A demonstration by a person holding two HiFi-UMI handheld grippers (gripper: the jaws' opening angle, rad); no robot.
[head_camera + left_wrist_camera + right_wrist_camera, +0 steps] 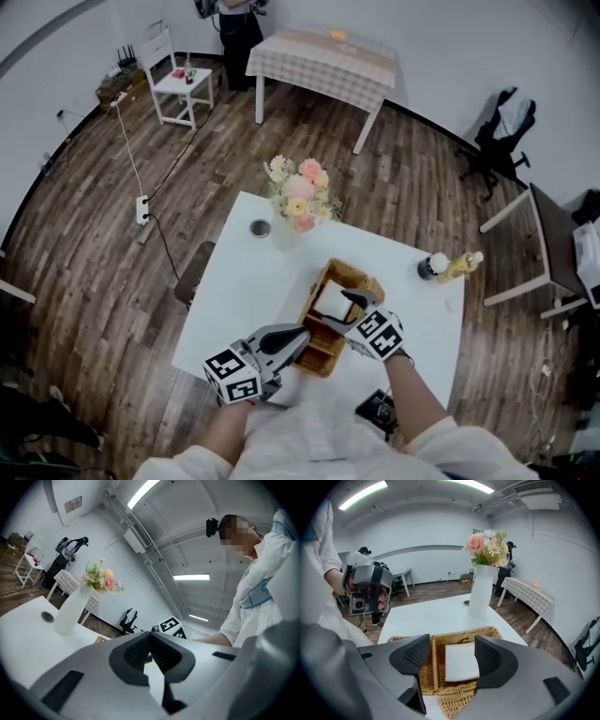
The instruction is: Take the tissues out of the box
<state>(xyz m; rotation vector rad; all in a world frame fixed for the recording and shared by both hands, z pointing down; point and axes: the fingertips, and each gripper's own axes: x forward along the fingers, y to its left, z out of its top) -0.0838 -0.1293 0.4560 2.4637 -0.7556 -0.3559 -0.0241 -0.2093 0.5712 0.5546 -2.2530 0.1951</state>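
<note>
A woven wicker basket (319,352) stands in the middle of the white table (244,281). A flat white stack of tissues (330,300) lies in its far compartment. My right gripper (350,302) hovers over the basket's right side. In the right gripper view its jaws (452,652) stand open, with the tissues (461,662) lying below and between them, untouched by the pads. My left gripper (305,334) sits at the basket's left side. In the left gripper view (150,640) it is shut with nothing between the pads.
A white vase of flowers (295,211) stands at the table's far edge, with a small round fitting (261,228) beside it. A yellow bottle (461,266) and a dark round object (429,268) sit at the right. A black device (379,409) lies near the front edge.
</note>
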